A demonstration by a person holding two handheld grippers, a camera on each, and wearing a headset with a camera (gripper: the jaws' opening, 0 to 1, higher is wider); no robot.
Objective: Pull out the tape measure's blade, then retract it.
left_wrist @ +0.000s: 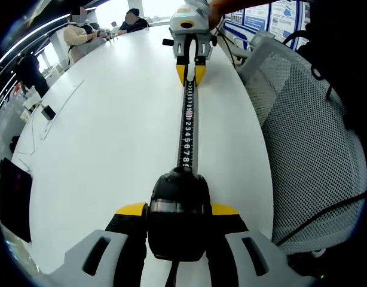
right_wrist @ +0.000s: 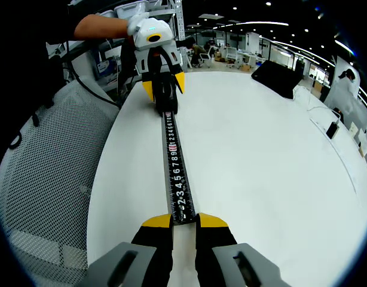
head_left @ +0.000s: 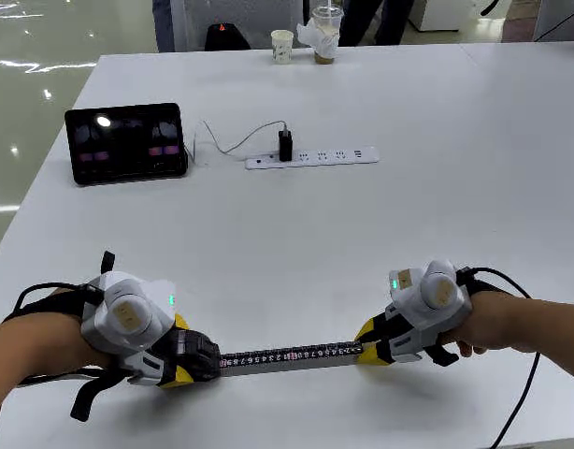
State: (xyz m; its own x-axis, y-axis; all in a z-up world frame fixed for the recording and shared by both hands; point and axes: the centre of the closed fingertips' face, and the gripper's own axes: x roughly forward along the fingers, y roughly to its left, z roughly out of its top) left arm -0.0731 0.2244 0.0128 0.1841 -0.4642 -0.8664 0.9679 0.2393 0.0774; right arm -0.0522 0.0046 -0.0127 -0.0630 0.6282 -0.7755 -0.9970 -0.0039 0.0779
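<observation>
1. Two grippers face each other in the head view, with the tape measure stretched between them low over the white table point(head_left: 362, 234). The left gripper point(head_left: 180, 351) has its jaws closed around the black case point(head_left: 205, 358). The blade point(head_left: 287, 356) runs straight out from the case to the right gripper point(head_left: 369, 346), which pinches its free end. A power strip point(head_left: 310, 157) lies well beyond the case, further up the table.

2. From the left gripper view, the left gripper point(left_wrist: 179, 209) clamps the case point(left_wrist: 179, 191) on both flanks. The blade point(left_wrist: 187, 128) leaves the case's front, numbers up, and heads dead ahead to the right gripper point(left_wrist: 190, 75), whose yellow tips are pressed onto the far end.

3. From the right gripper view, the right gripper point(right_wrist: 184, 221) has its jaws nearly together with the blade's low-number end nipped between them. The blade point(right_wrist: 174, 167) leads straight away to the case point(right_wrist: 166, 103), which sits in the left gripper point(right_wrist: 164, 89).

4. As I read it, the pull-out is well along, if not done. Retracting turns on one line, the blade's long axis from tip to case. The right gripper, the only one on the free end, would have to travel along that line towards the case without twisting off it.
</observation>
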